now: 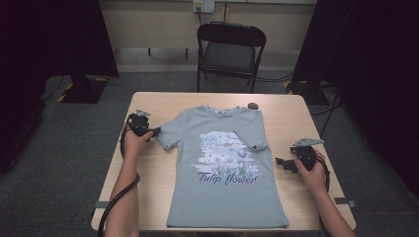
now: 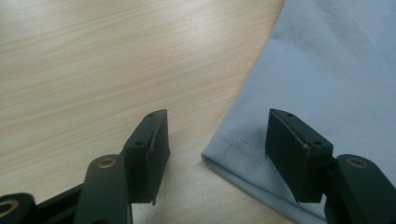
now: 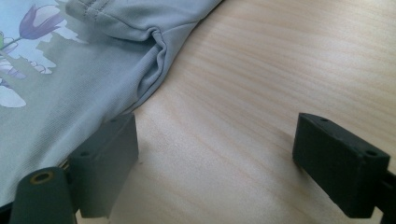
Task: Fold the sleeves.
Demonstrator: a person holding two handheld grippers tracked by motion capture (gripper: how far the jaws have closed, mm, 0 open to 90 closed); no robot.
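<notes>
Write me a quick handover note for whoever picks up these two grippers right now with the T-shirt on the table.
Left gripper: open, fingers either side of the hem corner of the spread sleeve, not pinching it yet.
Right gripper: open, low over the bare table beside the shirt's edge, holding nothing.
T-shirt: lies flat, print up, in the middle of the table.
Done: the other sleeve is already folded in over the chest.
Left: probably close on the spread sleeve and fold it in too, then fold the body. A small dark object sits near the collar; I can't tell what it is.
</notes>
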